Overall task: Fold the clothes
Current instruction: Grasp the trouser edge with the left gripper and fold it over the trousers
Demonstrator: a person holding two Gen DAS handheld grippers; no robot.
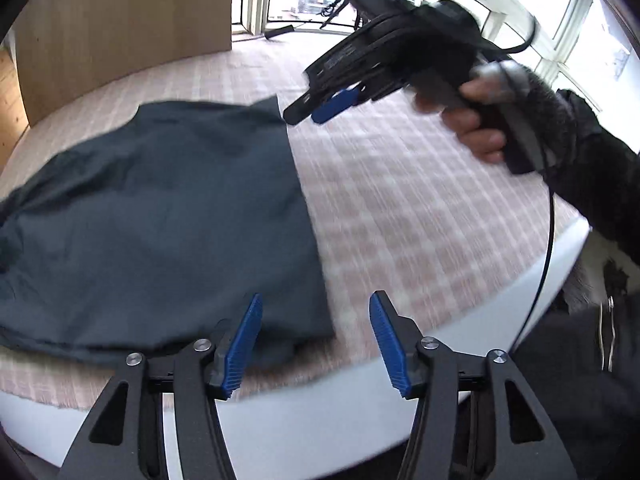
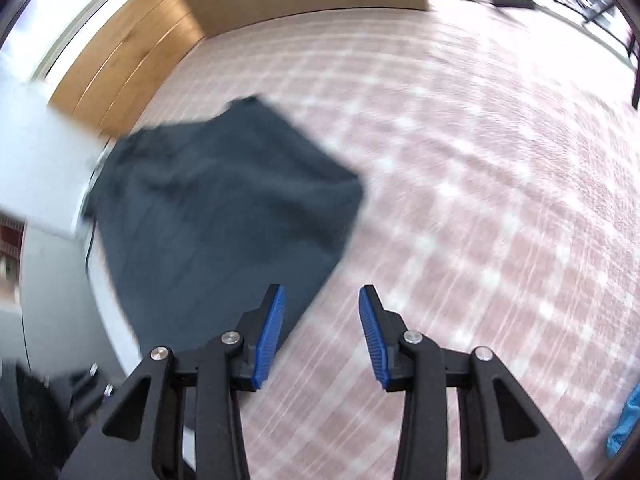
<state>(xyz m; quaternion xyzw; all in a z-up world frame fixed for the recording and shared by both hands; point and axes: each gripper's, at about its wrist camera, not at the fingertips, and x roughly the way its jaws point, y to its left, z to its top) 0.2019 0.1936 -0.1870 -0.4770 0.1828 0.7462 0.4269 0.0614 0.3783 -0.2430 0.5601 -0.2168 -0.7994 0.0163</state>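
Under your work you have a bed [image 1: 400,200] spread with a pink and white checked cover [image 2: 460,160], its white edge showing at the near side. Behind it stands a pale wooden headboard [image 1: 128,28], and beside that a darker wooden cabinet [image 2: 120,68]. Beyond the bed you see bright windows [image 1: 580,20] with white frames. A small blue cloth [image 2: 626,424] lies on the cover at the right edge of your right wrist view, blurred.

No text, label, brand or number is legible in either view.
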